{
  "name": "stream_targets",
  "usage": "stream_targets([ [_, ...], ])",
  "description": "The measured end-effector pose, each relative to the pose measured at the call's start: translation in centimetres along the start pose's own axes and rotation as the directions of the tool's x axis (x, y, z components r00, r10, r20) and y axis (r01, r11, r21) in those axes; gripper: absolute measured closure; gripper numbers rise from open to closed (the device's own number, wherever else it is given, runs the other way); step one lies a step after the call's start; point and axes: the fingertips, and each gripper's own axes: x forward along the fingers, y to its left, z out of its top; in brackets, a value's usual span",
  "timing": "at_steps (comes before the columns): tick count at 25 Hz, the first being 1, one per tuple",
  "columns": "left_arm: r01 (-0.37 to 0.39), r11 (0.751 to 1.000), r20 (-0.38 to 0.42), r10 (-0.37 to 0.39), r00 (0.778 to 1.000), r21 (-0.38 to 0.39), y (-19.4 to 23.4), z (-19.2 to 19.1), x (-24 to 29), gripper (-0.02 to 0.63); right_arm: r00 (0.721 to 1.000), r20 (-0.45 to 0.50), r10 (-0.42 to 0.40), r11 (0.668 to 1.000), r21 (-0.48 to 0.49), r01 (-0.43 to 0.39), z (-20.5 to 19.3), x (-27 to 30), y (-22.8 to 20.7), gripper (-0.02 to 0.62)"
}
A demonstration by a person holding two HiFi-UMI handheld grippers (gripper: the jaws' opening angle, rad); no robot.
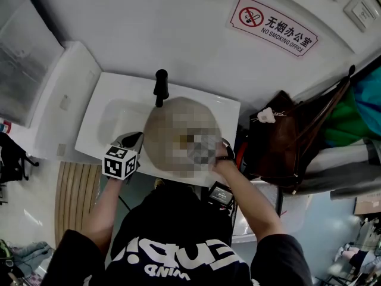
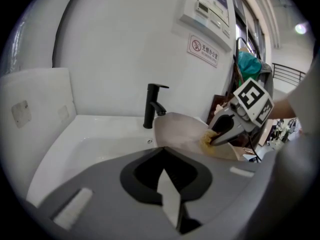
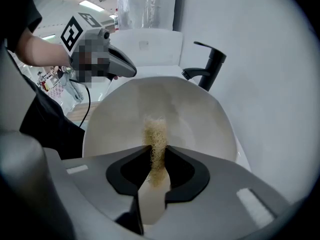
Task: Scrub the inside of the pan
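The pan [image 3: 200, 124] is held tilted over the sink [image 1: 113, 100], just in front of the faucet [image 3: 212, 66]. Its pale inside shows only a faint tan film, so scrubbing looks under way, though I cannot judge it finished. The right gripper [image 3: 156, 156] has its 2 jaws clamped on a fibrous scrubber [image 3: 155, 131], pressed against the pan near 6 o'clock. The left gripper [image 2: 167, 179], apparently closed on the rim, steadies the pan at 10 o'clock.
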Motion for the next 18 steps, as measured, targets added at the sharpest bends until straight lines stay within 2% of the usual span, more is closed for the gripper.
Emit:
stream_targets([
  [3,0.003,1.0,0.013,-0.004,1.0,0.005,-0.4,0.8,-0.4,0.607,0.997,0.064,-0.03,0.999,0.047,0.027,0.5,-1.5,-0.6,0.508],
  [6,0.015,1.0,0.04,-0.015,0.999,0.01,-1.2,2.1,-1.1,0.607,0.985,0.167,-0.041,0.986,0.169,0.013,0.9,-3.9,-1.0,0.508],
  [8,0.029,0.999,0.059,-0.03,0.998,0.023,-2.1,3.3,-1.6,0.607,0.965,0.253,-0.066,0.967,0.256,-0.001,1.2,-6.1,-1.5,0.508],
  [12,0.071,0.996,0.095,-0.076,0.993,0.051,-4.2,5.4,-2.5,0.607,0.91,0.386,-0.149,0.925,0.38,-0.01,1.1,-10.3,-2.5,0.508],
  [18,0.155,0.985,0.134,-0.164,0.977,0.076,-8.0,8.1,-4.1,0.607,0.801,0.529,-0.282,0.877,0.48,-0.008,0.8,-16.4,-2.6,0.508],
])
